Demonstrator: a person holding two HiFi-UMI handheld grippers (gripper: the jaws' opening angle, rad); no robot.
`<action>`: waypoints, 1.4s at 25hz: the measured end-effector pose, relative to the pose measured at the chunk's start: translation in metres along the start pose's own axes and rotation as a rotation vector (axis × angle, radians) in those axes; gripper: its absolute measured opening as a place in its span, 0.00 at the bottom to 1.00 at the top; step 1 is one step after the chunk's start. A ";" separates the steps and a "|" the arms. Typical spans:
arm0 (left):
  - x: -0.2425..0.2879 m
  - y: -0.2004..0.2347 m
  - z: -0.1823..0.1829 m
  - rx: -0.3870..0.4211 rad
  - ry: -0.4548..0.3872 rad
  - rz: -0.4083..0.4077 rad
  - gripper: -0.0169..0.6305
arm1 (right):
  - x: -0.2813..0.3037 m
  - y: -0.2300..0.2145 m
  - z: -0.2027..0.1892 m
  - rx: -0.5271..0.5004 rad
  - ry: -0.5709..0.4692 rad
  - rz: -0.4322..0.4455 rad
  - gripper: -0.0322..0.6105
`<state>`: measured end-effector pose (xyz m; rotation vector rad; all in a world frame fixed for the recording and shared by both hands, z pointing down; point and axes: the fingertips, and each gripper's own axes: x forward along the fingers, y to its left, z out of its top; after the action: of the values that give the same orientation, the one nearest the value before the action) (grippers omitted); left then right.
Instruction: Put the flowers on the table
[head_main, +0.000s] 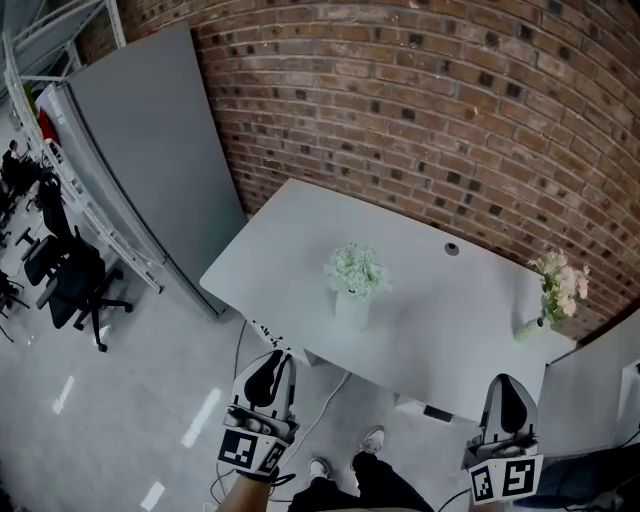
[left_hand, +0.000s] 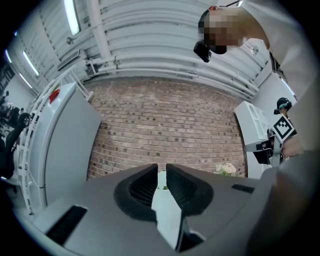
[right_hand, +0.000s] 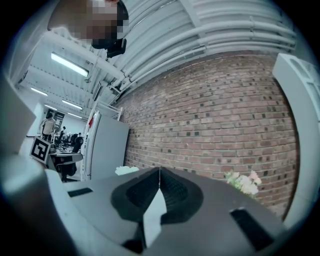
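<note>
A white table (head_main: 300, 240) is seen. Potted white flowers (head_main: 354, 272) are set near its middle, pink flowers (head_main: 562, 288) at three o'clock and a round grommet (head_main: 452, 248) at one o'clock.

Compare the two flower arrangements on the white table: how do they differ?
The middle bouquet is a compact, round, all-white cluster; the right-hand bouquet is a looser spray mixing cream and pink. The middle bouquet sits in a squat white pot; the right-hand bouquet rises from a slimmer, pale vase. The middle bouquet stands mid-table; the right-hand bouquet stands at the table's right end, near the brick wall. Both stand on the table.
</note>
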<state>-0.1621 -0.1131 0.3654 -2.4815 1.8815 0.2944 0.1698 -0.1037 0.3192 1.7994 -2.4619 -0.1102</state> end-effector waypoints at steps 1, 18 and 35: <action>-0.005 0.000 0.004 -0.004 0.001 -0.002 0.11 | -0.003 0.004 0.003 0.000 -0.002 0.003 0.08; -0.101 -0.001 0.043 -0.066 0.045 0.034 0.04 | -0.036 0.054 0.032 0.012 -0.020 0.022 0.08; -0.120 0.005 0.060 -0.021 0.040 0.075 0.04 | -0.043 0.059 0.043 0.038 -0.041 0.015 0.08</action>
<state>-0.2064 0.0069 0.3262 -2.4519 1.9997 0.2689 0.1215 -0.0446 0.2820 1.8117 -2.5218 -0.1012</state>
